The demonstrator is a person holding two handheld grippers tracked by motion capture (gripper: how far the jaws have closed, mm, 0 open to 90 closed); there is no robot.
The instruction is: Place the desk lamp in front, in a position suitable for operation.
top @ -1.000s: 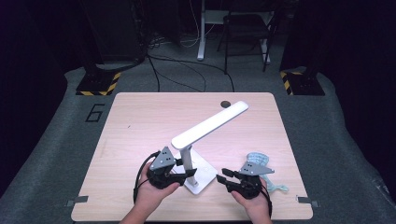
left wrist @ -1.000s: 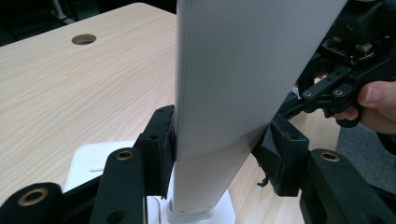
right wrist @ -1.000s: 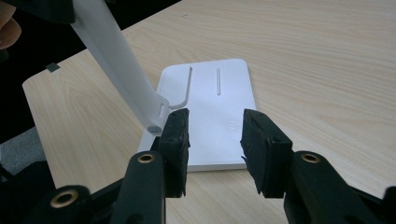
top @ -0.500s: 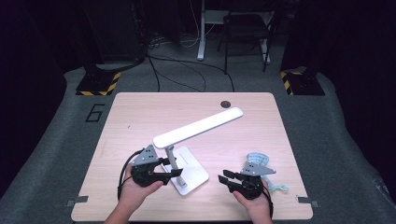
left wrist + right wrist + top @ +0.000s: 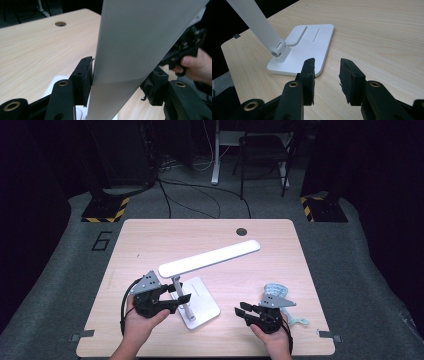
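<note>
A white desk lamp (image 5: 200, 285) is standing on the wooden table (image 5: 150, 240), its flat base (image 5: 202, 306) sitting near the table's front edge and its long light bar (image 5: 210, 258) slanting up and away from the base toward the small round hole (image 5: 242, 231) at the table's far side.

The left gripper (image 5: 181, 296) is reaching in from the left of the base, its jaws straddling the lamp's thin upright arm (image 5: 130, 50). Those jaws have just been opening, and in the left gripper view the near pad is lying against the arm while the far one is standing just clear of it.

The right gripper (image 5: 243, 312) is resting to the right of the base, jaws apart with nothing between them, their tips just beside the base's corner. A pale blue cloth (image 5: 276, 290) is lying behind that gripper, farther from the base.
</note>
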